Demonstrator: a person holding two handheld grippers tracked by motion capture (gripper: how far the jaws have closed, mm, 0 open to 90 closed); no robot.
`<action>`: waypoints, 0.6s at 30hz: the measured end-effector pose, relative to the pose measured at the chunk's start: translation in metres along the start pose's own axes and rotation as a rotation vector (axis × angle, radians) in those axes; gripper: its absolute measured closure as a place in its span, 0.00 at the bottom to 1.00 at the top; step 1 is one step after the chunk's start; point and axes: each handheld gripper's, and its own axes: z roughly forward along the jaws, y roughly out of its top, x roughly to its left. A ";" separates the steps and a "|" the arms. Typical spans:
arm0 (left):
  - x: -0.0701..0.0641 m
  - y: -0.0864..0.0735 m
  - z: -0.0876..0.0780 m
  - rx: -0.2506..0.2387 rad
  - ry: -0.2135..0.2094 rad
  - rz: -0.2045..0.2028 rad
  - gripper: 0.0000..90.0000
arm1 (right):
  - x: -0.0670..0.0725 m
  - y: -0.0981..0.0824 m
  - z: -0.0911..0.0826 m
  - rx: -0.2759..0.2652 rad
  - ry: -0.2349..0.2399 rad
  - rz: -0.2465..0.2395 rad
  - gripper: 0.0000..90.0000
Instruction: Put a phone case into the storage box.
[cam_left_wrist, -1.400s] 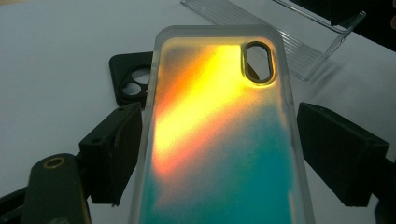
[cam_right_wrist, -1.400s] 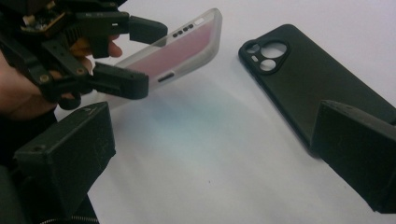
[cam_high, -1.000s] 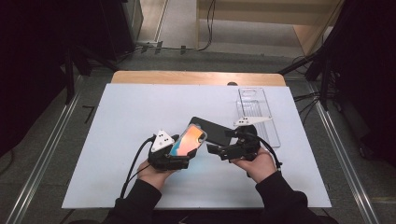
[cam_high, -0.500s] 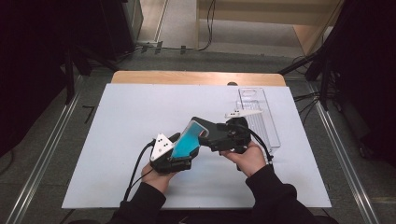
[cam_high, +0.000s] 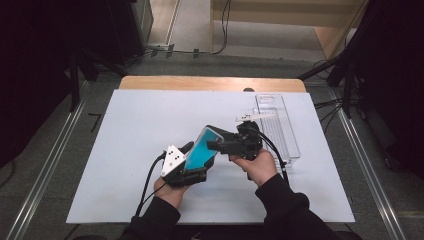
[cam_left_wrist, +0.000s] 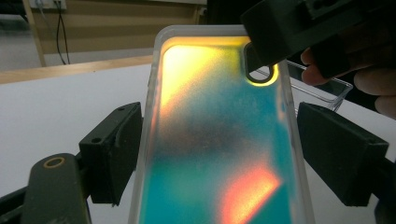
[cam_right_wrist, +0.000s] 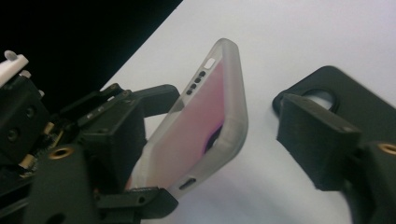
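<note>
White sheeting covers the desk (cam_high: 125, 150), and in the high view the left gripper (cam_high: 186, 172) holds an iridescent phone case (cam_high: 202, 150) tilted up above its middle, while the right gripper (cam_high: 235, 145) reaches to the case's upper end. A clear plastic tray (cam_high: 280, 130) lies at the right side.

From the left gripper view, the case stands between the two black jaws; they seem to press its long edges, though a narrow gap shows at the right one.

From the right gripper view, those jaws are apart around the case's corner, not yet closed. A black case (cam_right_wrist: 355, 102) lies on the desk behind.

If the right jaws push sideways, the flexible case may bend and slip out.
</note>
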 end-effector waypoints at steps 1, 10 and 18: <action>0.000 0.000 0.000 0.002 0.000 -0.006 0.19 | 0.000 0.001 0.001 0.004 0.003 0.011 0.30; -0.002 0.000 0.001 0.012 -0.002 -0.019 0.19 | -0.006 0.006 0.001 0.064 0.020 0.140 0.67; -0.005 0.001 -0.001 -0.004 0.004 -0.009 0.19 | -0.008 0.006 -0.001 0.059 0.067 0.194 0.83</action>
